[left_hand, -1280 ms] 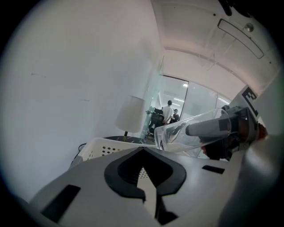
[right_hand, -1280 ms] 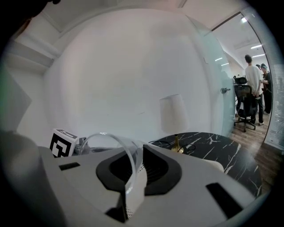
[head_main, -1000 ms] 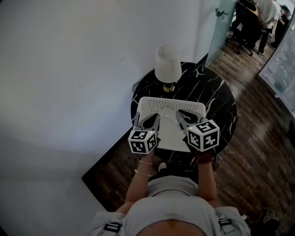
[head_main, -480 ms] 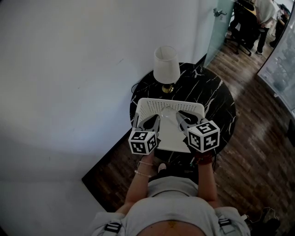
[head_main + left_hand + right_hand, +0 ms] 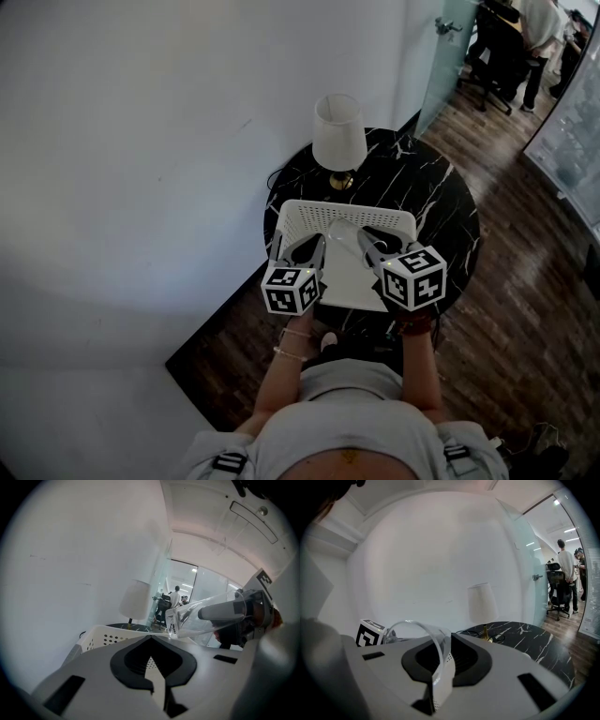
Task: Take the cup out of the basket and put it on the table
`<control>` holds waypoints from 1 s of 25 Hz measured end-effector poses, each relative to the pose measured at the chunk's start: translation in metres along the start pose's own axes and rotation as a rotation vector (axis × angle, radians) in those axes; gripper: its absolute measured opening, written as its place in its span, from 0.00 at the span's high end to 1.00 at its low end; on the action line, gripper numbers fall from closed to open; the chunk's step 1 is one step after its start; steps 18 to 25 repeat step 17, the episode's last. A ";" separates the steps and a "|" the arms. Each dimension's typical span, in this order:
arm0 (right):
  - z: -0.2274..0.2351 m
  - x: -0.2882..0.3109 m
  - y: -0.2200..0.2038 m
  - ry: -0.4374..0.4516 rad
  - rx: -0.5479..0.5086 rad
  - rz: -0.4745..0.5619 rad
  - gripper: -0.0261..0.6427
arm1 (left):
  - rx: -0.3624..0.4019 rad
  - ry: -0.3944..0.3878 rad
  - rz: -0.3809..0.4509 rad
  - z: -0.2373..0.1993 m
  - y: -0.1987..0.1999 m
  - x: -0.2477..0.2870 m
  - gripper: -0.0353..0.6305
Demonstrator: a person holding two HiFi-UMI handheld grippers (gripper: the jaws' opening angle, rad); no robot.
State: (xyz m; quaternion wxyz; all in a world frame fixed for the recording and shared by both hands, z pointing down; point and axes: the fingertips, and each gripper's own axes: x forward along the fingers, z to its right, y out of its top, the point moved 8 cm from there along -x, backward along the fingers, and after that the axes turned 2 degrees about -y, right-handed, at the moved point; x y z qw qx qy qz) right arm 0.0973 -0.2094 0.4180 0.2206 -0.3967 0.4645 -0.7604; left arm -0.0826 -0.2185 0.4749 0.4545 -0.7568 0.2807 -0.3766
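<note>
Seen from my head, the clear cup [image 5: 339, 230] is too faint to trace; my left tongs [image 5: 305, 249] and right tongs [image 5: 367, 242] hide the basket's [image 5: 347, 204] near corners.

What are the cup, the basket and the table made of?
The cup is clear and glossy, plastic or glass; you see straight through it. The basket seems white matte plastic, with rows of punched holes. The table is black with white veins: marble or a marble-look top.

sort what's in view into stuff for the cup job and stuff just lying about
For the job:
clear tall cup
white perforated basket
round black marble-look table
right gripper, shut on the cup's wall

Just lying about:
white-shaded lamp with a brass base
black office chair, far off
</note>
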 end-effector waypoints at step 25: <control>0.001 0.008 0.002 0.004 -0.008 -0.014 0.91 | 0.007 -0.002 -0.007 -0.004 0.003 0.004 0.94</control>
